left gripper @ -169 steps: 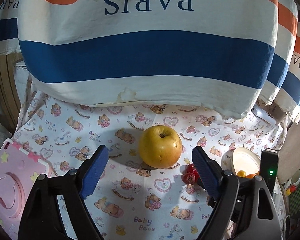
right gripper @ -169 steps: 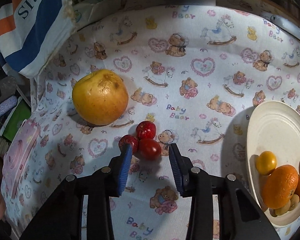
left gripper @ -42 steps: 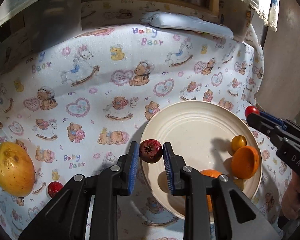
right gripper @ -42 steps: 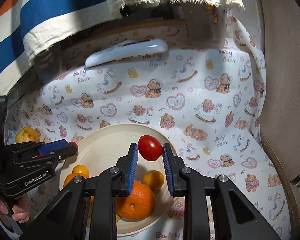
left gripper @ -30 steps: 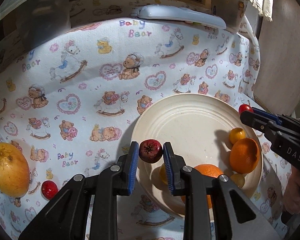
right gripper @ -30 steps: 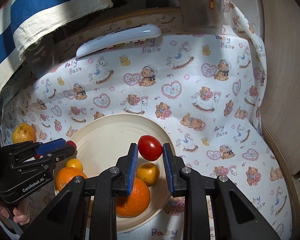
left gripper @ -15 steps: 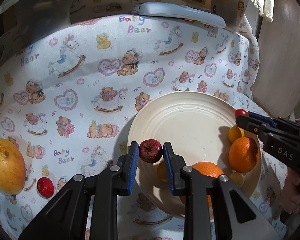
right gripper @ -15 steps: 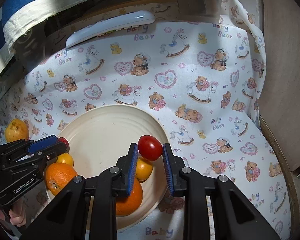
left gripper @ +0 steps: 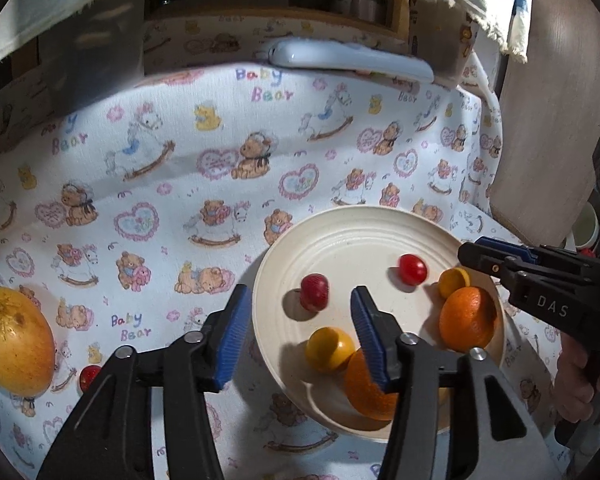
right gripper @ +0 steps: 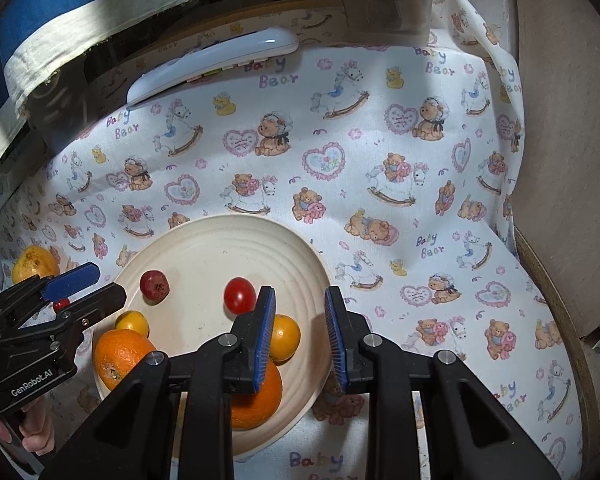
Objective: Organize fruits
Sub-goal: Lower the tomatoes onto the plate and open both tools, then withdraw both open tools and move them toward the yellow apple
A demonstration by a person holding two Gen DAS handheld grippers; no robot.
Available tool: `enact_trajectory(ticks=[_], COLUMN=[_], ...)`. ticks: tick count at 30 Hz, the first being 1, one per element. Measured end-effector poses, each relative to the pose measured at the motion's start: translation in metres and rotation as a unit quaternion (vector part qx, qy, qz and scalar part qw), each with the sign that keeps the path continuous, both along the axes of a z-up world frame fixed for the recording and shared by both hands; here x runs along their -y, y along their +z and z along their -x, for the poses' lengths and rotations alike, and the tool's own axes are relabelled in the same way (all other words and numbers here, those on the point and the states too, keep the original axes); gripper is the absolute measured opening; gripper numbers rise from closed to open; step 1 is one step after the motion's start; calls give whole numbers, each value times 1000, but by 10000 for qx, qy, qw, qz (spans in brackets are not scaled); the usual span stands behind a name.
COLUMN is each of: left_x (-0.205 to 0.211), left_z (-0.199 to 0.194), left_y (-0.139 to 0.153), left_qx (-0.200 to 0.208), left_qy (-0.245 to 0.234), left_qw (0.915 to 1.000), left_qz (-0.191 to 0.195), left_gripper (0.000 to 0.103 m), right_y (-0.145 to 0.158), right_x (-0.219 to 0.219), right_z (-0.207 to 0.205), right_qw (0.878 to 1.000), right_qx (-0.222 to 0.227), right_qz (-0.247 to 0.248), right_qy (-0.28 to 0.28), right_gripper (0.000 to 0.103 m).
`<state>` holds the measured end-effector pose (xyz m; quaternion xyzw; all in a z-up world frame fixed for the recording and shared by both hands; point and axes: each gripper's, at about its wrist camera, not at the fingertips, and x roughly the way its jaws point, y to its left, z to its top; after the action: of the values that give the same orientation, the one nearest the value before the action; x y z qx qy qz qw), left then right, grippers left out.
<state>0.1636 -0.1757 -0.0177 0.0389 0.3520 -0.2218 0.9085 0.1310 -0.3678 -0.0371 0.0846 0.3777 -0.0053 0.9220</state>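
Two small red fruits lie loose on the cream plate (right gripper: 204,248) as the sorting nears its end. The left tool (left gripper: 300,290) hangs over the plate's left rim, its jaws just opening to a middling width; the dark red fruit (right gripper: 154,286) sits on the plate below that gap, with neither pad on it. The right tool (right gripper: 299,290) hovers over the plate's right side with only a narrow gap between its pads and nothing in it; the cherry tomato (right gripper: 239,295) rests free on the plate just left of its left finger.

The plate stands toward the near edge of the table (right gripper: 380,200) and also carries two oranges (right gripper: 122,356) and two small yellow fruits (right gripper: 132,322). By that count most of the job looks done. Left out on the bear-print cloth (left gripper: 148,168), well toward the table's left edge, are a large yellow fruit (left gripper: 14,350) and one small red fruit (left gripper: 89,376) just beside it.

The large fruit lies on its side, its long axis running roughly from far edge to near edge, its speckled end turned to the far side. The dark red fruit and the tomato are near round, with no clear long axis; the former seems to show its crown toward the far edge.
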Motion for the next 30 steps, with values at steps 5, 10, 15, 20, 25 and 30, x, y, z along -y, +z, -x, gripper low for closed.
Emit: enact_trajectory(ticks=[5,10,15,20,25,30], left_x=[0,-2,-11,-23,-27,-46], left_z=[11,24,42,65,85,108], left_y=[10,23,40,56,73,87], left_qx=[458,1061,1801,2471,3042,3320], left_qy=[112,465,706,850,921,945], left_qw=[9989,9933,9809,9629,9457,9356], left_qz=[-64,17,207,671,685,744], left_gripper=[77,97,102,102,102,102], right_y=[7,19,31,40,48,56], right_x=[-1,-2,-9,-13,-13,-16], right_z=[6,16,26,34,44,52], right_qw=[9996,9975,9943,9911,9866,9834], right_qx=[272,700,1037,1297,1621,1797], right_qz=[39,73,234,296,196,233], right_qy=[-17,-70,-31,-10,-38,-52], right_gripper=[28,57,64,72,85,86])
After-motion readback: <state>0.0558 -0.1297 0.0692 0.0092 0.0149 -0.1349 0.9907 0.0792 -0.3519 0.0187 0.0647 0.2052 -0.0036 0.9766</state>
